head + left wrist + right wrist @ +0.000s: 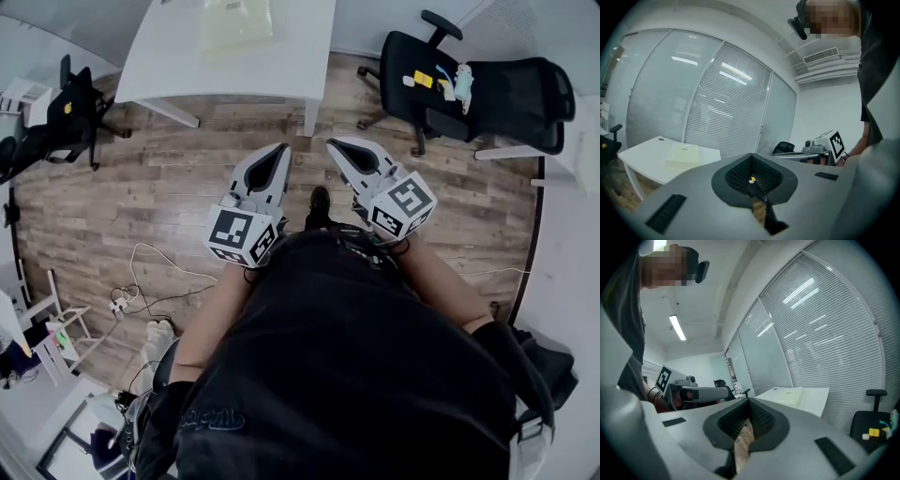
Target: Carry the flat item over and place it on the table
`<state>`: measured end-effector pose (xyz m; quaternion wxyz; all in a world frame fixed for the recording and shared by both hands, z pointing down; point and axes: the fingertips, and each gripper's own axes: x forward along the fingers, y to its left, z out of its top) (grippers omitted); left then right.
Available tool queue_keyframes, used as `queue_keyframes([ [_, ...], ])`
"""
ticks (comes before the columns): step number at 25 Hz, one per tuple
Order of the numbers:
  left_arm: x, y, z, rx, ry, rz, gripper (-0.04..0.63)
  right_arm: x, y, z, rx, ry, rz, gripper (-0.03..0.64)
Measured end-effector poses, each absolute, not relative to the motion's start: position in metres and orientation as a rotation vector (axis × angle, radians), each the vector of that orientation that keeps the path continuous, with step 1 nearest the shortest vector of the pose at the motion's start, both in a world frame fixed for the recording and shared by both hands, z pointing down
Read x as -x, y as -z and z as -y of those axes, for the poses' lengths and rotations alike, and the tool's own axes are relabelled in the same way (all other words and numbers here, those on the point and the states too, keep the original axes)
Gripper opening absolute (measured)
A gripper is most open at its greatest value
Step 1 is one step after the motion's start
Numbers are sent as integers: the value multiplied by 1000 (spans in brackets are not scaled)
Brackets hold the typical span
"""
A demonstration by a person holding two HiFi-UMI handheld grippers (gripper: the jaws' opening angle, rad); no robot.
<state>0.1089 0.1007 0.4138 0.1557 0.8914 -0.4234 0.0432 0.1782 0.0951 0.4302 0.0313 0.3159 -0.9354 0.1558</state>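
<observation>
The pale-yellow flat plastic packet point(236, 23) lies on the white table point(178, 56) as the task wants, while the left gripper point(280, 148) and the right gripper point(331, 143) hover well away from it, both closed and empty.

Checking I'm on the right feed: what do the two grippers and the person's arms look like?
Both the left gripper and right gripper have pale grey, tapering shells with black ribbed pads inside. Each carries a white cube with black square markers at its rear. The person wears a black short-sleeved top.
</observation>
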Motion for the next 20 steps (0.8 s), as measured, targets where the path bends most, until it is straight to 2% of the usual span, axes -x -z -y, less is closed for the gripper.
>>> queue_keyframes([
  [20, 8, -402, -209, -2642, -162, 1102, 14, -33, -414, -220, -973, -435, 2919, 21],
])
